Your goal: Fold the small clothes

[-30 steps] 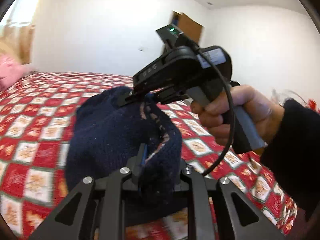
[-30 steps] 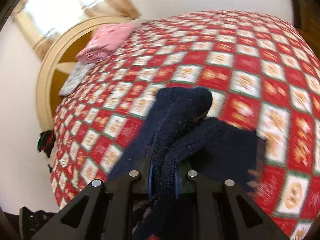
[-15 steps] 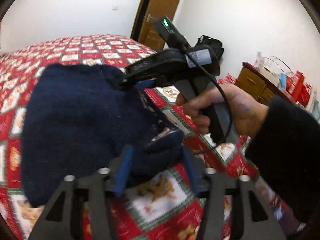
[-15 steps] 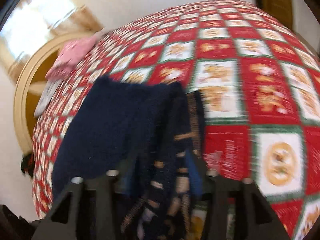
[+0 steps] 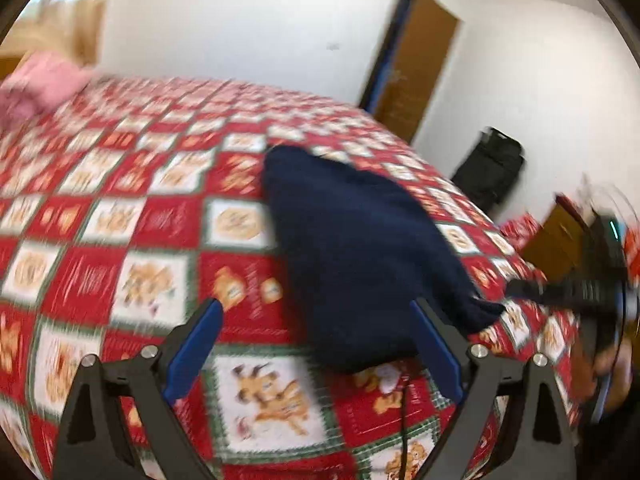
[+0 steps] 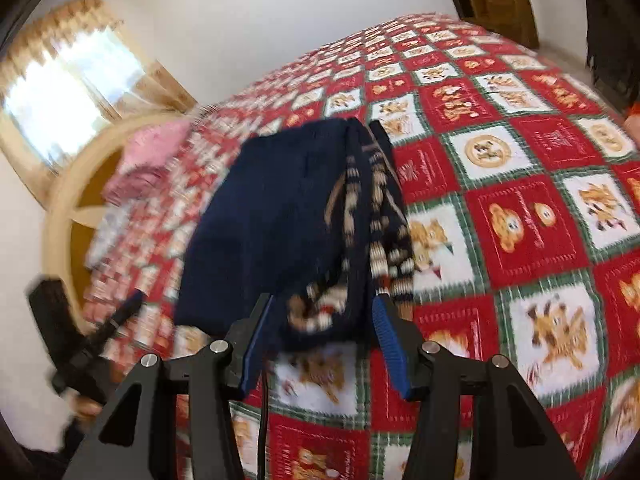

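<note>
Red quilt; navy sweater folded flat.

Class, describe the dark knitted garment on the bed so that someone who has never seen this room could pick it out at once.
Start at the bed, spread with a red, white and green checked quilt. The navy knitted garment lies folded on it, well clear of the pink pillow by the headboard. It is the only dark thing on the quilt, with tan and white patterned bands along one edge.

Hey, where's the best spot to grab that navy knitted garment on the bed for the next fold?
Probably the patterned edge of the navy knitted garment, nearest the right tool. The layers bunch there into a raised ridge off the red patchwork bedspread, so come in low from the near side, pads straddling it.
</note>
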